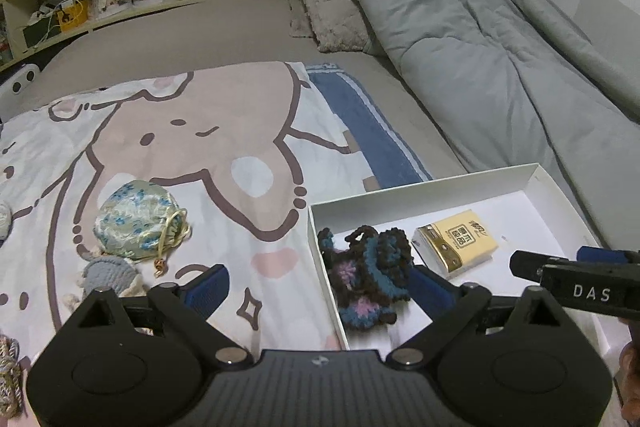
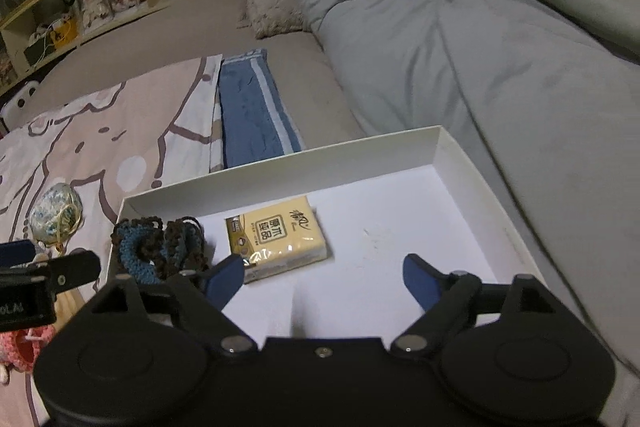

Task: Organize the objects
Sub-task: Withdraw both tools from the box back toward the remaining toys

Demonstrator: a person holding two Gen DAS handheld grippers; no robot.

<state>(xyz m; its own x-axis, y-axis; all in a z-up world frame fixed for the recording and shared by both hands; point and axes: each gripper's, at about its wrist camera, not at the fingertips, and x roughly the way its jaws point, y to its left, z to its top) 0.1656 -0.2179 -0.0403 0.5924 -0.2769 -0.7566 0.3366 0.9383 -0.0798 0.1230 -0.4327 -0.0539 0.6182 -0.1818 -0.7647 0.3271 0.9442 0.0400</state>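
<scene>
1. Bedding filled the scene: a grey duvet (image 1: 500,39) lay along the far side of the bed, with a cartoon-print sheet (image 1: 168,131) spread over the near part.
2. On the bed stood a shallow white box (image 2: 444,143), holding a crocheted pouch (image 1: 366,273) by its left wall and a yellow tissue pack (image 2: 278,241) just beside it.
3. Outside the box, a floral drawstring pouch (image 1: 138,223) and a grey knitted toy (image 1: 108,273) waited on the sheet.
4. The left hand-held gripper (image 1: 324,283) hung wide and empty above the crocheted pouch and the box's left wall; the right hand-held gripper (image 2: 324,277) stood wide and empty above the box floor, near the tissue pack.
5. Risk, as I judged it: the soft mattress could let the light box tip or slide if a finger caught its wall.
</scene>
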